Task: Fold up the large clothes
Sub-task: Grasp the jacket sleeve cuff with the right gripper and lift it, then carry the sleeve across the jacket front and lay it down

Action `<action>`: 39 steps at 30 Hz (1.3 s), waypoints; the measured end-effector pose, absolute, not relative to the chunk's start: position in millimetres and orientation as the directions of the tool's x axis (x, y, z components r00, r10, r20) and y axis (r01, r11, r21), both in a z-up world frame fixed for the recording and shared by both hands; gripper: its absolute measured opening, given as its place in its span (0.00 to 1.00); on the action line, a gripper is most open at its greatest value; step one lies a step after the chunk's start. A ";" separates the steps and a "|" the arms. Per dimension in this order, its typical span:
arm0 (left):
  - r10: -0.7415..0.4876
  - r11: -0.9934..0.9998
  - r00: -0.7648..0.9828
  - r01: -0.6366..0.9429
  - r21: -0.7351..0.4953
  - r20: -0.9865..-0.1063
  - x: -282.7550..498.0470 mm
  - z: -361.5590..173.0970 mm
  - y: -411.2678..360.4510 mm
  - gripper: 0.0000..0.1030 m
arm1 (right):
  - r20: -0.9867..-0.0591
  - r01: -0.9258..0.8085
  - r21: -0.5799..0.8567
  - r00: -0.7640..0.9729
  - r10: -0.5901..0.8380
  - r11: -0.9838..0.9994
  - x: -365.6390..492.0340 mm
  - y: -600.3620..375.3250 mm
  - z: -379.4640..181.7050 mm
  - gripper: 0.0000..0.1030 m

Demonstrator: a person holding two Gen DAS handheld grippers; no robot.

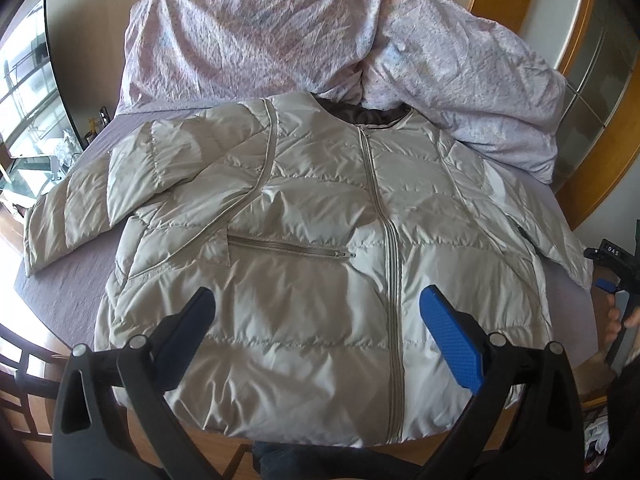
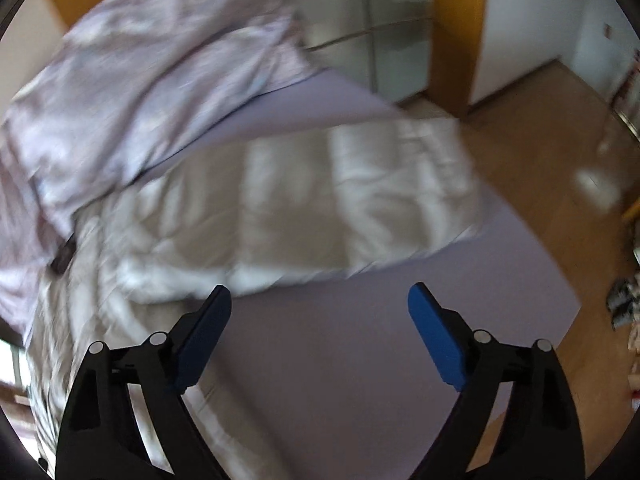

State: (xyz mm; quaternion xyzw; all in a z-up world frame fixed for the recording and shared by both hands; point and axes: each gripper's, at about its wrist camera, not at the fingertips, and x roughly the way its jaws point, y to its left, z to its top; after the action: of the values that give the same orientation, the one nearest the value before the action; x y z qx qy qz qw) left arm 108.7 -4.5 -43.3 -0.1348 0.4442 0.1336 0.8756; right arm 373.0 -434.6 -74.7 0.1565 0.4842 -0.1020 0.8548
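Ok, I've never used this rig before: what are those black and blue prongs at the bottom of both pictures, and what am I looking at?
Those prongs are hand-held grippers; a person carries one in each hand, with a wide-angle camera on each looking along its fingers. The left view shows the left gripper, open, above a pale puffer jacket lying face up, zipped, on a bed, with a crumpled duvet behind it. The right view, blurred, shows the right gripper, also open, pointing toward the jacket's outstretched sleeve. Neither gripper holds anything.
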 end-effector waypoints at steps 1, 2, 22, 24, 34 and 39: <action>0.117 0.927 0.566 -0.357 -0.114 -0.816 111.2 -43.8 -5.7 0.98 | -0.865 0.363 0.164 0.501 -0.043 0.917 381.3 -453.2 -78.8 0.89; 0.119 0.926 0.562 -0.361 -0.113 -0.819 113.1 -44.6 -6.5 0.98 | -0.868 0.383 0.160 0.494 -0.055 0.910 385.7 -464.0 -81.4 0.89; 0.146 0.920 0.527 -0.385 -0.081 -0.837 130.8 -51.1 -13.7 0.98 | -0.927 0.565 0.195 0.373 -0.038 0.802 429.1 -557.2 -138.0 0.52; 0.146 0.920 0.524 -0.384 -0.079 -0.839 131.9 -52.1 -6.9 0.98 | -0.924 0.545 0.193 0.381 -0.035 0.816 431.0 -553.2 -135.8 0.35; 0.154 0.926 0.515 -0.374 -0.060 -0.843 143.0 -54.6 45.2 0.98 | -0.907 0.566 0.125 0.397 -0.137 0.815 434.0 -517.9 -105.7 0.18; 0.161 0.919 0.514 -0.390 -0.062 -0.843 146.7 -53.3 80.2 0.98 | -0.880 0.521 0.075 0.436 -0.189 0.851 441.9 -477.7 -87.3 0.17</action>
State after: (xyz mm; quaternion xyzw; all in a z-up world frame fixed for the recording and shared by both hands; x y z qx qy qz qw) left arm 146.7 80.2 -53.3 -0.1228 0.4663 0.1600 0.8613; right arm 441.9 -477.7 -87.3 0.1703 0.4860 -0.2138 0.8301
